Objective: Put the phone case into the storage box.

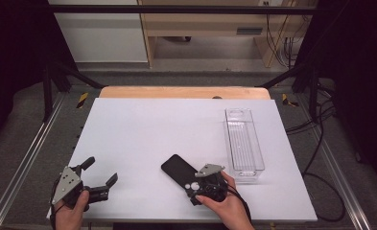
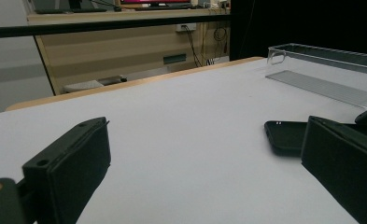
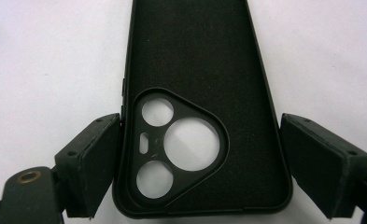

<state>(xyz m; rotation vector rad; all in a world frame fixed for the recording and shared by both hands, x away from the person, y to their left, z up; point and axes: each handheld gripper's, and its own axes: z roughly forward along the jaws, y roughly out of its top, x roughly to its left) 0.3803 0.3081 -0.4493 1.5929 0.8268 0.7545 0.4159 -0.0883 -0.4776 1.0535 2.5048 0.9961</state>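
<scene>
**Right gripper view: claw straddles a soft phone case, not yet clamped**

Right gripper view: black phone case (image 3: 195,93) lies inner face up on the white worktop (image 3: 45,56), camera-cutout end between the jaws. The left jaw touches or nearly touches the case's long edge; the right jaw stands just off the other edge. The right claw (image 3: 200,158) is therefore moderately open and holds nothing.

High view: case (image 1: 176,167) sits near the front of the worktop (image 1: 143,129), at about 5 o'clock from centre, with the right claw (image 1: 200,184) over its near end. The left claw (image 1: 100,178) is at about 7 o'clock, jaws wide, empty, well apart from the case.

Handling, judged: light, thin-walled, flexible; matte lining should grip well. Not fragile. Squeezing across the long edges will likely bow the walls inward, so a light closure near the stiffer camera-frame end seems best. It lies flat, so the jaws must reach down to the worktop.

Surroundings: clear plastic bin (image 1: 243,139) at 3 o'clock, empty, just beyond the case's right. Nothing lies between them.
</scene>
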